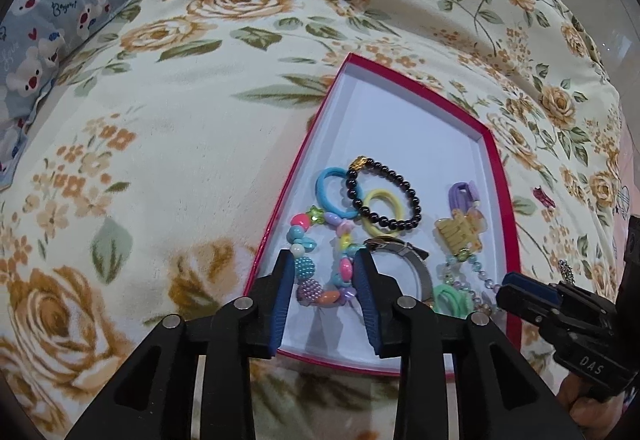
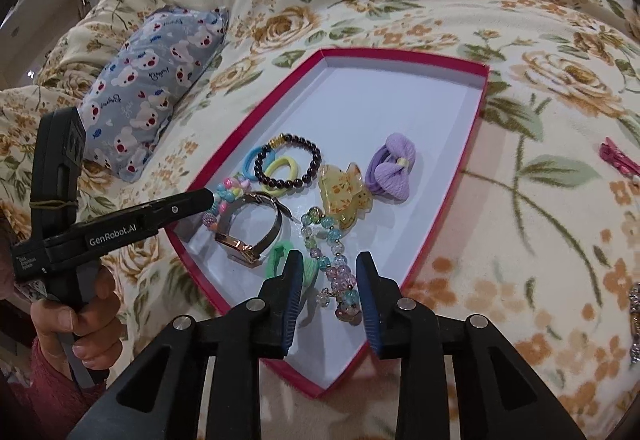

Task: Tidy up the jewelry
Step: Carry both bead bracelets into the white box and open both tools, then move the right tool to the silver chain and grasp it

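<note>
Far half of the red box (image 2: 404,57) lies bare; jewelry crowds the near half.

My box (image 2: 280,79) on the bedspread (image 2: 520,240), pillow (image 2: 152,79) beyond its left edge, bracelets (image 2: 288,163), watch (image 2: 250,232) and hair ties (image 2: 390,169) inside toward the near end, one clip (image 2: 618,159) on the bedspread past my box's right edge

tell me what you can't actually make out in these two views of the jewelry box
- Green hair tie: right wrist view, partly behind the right gripper finger; left wrist view, cut by the left gripper finger.
- Watch face: turned away in both views.
- Silver item on the blanket: cut off by the right wrist view's edge and blurred.
- Red clip: too small and blurred.
</note>
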The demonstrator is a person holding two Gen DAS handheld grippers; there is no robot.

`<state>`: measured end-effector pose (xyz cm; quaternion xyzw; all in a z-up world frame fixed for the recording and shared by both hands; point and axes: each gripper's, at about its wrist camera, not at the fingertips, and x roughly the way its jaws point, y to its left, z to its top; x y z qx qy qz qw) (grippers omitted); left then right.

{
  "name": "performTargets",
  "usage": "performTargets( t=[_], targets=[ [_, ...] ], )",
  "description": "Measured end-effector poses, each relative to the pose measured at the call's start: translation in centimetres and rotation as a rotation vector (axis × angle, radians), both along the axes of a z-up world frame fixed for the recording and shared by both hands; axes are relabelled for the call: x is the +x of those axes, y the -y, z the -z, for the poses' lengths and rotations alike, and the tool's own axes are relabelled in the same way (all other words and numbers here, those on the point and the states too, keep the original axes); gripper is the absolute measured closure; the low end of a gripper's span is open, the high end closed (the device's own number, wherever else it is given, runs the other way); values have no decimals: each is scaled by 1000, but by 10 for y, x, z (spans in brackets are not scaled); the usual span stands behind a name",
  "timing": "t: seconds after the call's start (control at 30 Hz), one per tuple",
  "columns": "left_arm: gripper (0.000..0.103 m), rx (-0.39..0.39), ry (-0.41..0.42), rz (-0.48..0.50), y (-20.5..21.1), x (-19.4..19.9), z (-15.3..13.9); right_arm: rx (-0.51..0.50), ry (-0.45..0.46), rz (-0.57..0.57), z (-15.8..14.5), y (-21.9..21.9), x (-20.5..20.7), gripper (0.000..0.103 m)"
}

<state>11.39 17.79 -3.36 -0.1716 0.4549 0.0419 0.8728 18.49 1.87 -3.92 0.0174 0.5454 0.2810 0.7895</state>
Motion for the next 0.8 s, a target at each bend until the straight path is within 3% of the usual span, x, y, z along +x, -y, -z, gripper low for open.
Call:
performTargets(
  t=[0.23,0.8],
  targets=[
    [57,17,17,6,12,-13,-11,26,41,64,-22,29,-7,65],
    [53,14,49,141,65,-19,-36,-19,115,327,-53,151,-31,60]
  ],
)
